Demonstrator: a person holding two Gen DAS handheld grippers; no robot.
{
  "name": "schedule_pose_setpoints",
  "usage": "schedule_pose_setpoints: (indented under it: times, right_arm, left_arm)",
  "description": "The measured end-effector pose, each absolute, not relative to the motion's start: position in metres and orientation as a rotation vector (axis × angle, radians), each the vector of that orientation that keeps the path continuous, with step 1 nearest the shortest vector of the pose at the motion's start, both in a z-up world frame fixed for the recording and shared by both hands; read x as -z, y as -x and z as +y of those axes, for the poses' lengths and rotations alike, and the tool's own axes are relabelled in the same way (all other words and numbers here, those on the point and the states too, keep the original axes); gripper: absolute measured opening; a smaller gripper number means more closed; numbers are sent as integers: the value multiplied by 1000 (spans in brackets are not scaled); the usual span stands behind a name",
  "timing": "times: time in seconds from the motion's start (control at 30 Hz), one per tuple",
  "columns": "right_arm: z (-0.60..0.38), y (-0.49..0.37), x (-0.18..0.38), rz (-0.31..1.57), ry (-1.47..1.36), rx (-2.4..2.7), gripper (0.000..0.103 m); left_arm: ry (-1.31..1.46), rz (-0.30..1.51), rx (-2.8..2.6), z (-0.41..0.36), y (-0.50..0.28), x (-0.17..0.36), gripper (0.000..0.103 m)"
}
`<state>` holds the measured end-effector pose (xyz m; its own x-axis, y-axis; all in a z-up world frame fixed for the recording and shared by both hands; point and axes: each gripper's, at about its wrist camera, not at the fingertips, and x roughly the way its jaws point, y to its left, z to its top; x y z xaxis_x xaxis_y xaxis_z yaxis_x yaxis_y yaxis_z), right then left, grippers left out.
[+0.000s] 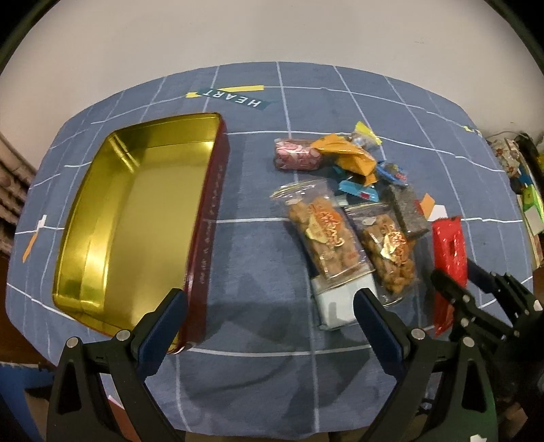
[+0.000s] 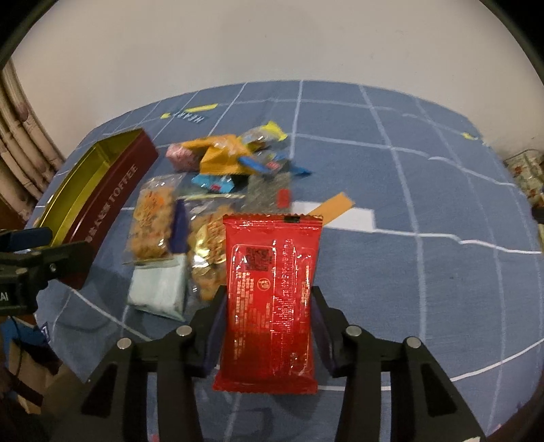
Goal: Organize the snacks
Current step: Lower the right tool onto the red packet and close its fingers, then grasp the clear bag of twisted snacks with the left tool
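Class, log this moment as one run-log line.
right gripper: shut on red packet | left gripper: open, empty | toffee tin: empty

A bench (image 1: 258,238) stands against a plain pale wall (image 1: 272,30). A blue cloth (image 2: 442,272) with a thin white grid covers it; small yellow, orange and white patches are printed on it, and a dark label (image 1: 234,97) reading HEART lies near the far edge. At the left edge hangs a ribbed beige curtain (image 2: 20,136). At the far right, past the bench, sits a blurred heap of coloured clutter (image 1: 525,190). The light is dim and warm.
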<state>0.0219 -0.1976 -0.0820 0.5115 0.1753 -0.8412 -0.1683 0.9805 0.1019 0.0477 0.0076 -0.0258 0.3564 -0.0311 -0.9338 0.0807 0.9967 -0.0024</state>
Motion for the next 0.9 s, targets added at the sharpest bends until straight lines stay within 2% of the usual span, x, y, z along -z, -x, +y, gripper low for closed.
schedule_pose_setpoints:
  times: [0.4, 0.9]
  right_arm:
    - [-243, -48, 87, 987, 19, -50, 46]
    - [-274, -81, 103, 951, -15, 38, 46]
  left_arm:
    - [47, 1245, 103, -2, -76, 32, 96]
    - [117, 1308, 70, -13, -106, 53, 79]
